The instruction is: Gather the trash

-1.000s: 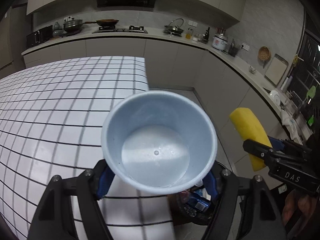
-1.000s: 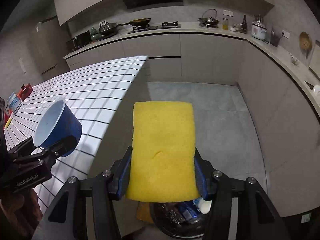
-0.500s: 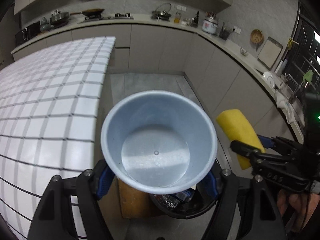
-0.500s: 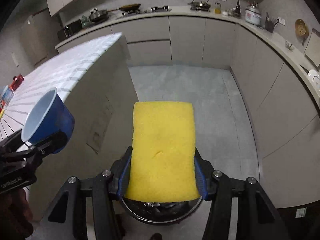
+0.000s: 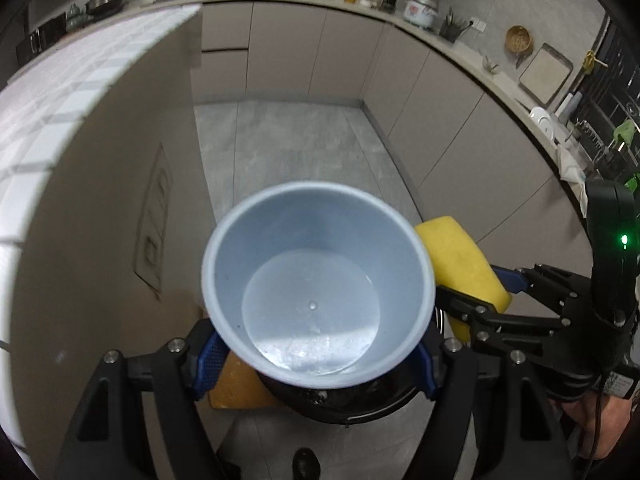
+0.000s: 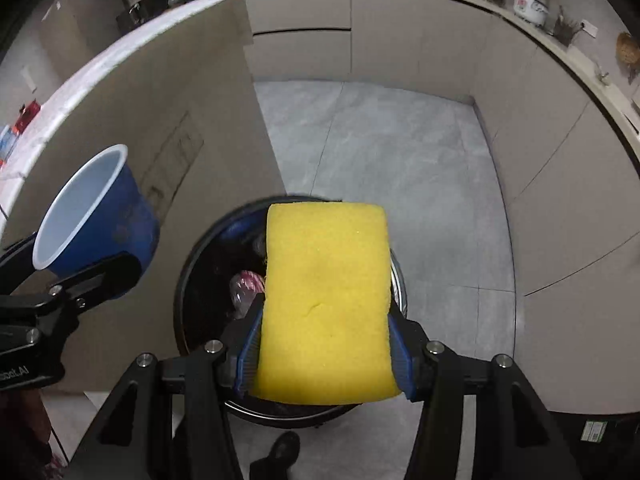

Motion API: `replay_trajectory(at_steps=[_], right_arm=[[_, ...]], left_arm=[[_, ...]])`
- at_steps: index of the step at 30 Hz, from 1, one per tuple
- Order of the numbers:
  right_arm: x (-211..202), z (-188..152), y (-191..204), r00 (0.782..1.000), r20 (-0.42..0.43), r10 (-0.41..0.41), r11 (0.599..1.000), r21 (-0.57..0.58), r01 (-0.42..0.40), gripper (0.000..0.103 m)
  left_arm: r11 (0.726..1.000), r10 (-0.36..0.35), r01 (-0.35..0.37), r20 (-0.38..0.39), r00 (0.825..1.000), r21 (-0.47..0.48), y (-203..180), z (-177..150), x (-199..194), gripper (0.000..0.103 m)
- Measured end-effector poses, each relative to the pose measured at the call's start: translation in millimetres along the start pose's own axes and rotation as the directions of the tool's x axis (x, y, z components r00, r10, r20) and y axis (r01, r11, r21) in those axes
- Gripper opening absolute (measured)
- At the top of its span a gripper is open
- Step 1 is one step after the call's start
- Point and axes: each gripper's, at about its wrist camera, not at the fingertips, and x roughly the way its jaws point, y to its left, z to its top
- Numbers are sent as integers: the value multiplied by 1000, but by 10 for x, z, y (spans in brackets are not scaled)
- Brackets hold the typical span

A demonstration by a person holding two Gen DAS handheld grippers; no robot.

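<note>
1. The left gripper (image 5: 316, 360) has its blue-padded fingers (image 5: 206, 356) closed against the sides of a blue cup (image 5: 318, 284). The cup is pale inside, dark blue outside, and its open mouth faces the left wrist camera; nothing shows in it.

2. The right gripper (image 6: 324, 356) has its fingers (image 6: 398, 356) pressed on the two long edges of a yellow sponge (image 6: 326, 300) — a flat rectangular slab that sticks forward past the fingertips.

3. A round black trash bin (image 6: 192, 280) stands on the grey floor (image 6: 400, 160), right below the sponge in the right wrist view. Inside it some rubbish shows, among it a crumpled pink-and-clear wrapper (image 6: 246, 286); the rest is too dark to name.

4. From the left wrist view the bin's rim (image 5: 360, 410) shows just under the cup, so the cup hangs over or near its edge — which one I cannot tell. The sponge (image 5: 460, 268) is just beside the cup on its right, held in the right gripper (image 5: 480, 300).

5. From the right wrist view the cup (image 6: 92, 216) and left gripper (image 6: 80, 280) sit to the left of the bin.

6. A brown flat thing (image 5: 236, 384) lies on the floor beside the bin, close to the island wall (image 5: 120, 200). The white-tiled tabletop (image 5: 60, 100) runs above it.
</note>
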Motion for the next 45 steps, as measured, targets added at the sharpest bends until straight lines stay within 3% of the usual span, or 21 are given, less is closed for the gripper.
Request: replay_trajectory(at_steps=[6,7,8,9,13,16,22,26,33,45], right_arm=[[272,-95,-20,999,-49,9,999,-43,-11,57],[316,-101,-12,998,-58,19,998,-63,-22,59],[403,-117,18,997,-76,33,994,-103,-41,65],[492,-132,45,994,-107,10,991,-133,-24,81],[492,-258,16,995,-101,-16,982,-186,-3,90],[418,-297,-74,996,-87,-16,989,-148,3,91],[283,-266,-73,996,-84,-22,994,-109,12,91],[125,-302,-115,996,-84,-29,997,-76,22,100],[-283,-451,-182,997,-62,-35,999,-21,34,102],[-1464,-943,135,995,40,-97,995,13,96,102]], left_arm=[[1000,0,1,-57,998,13,-103,-77,228,76],[999,36,-34,-82,996,24,-110,-76,264,76],[996,88,-86,-80,993,27,-81,-81,252,83],[994,109,-108,-63,992,22,-71,-68,218,94],[986,167,-167,26,986,-5,37,7,-127,97],[986,166,-165,49,985,-14,43,59,-257,97],[988,153,-154,23,988,30,-29,18,-243,97],[987,149,-150,25,989,53,-124,-28,-237,97],[986,139,-143,56,989,81,-286,-151,-539,97],[988,123,-136,160,979,71,-425,-561,-1655,97]])
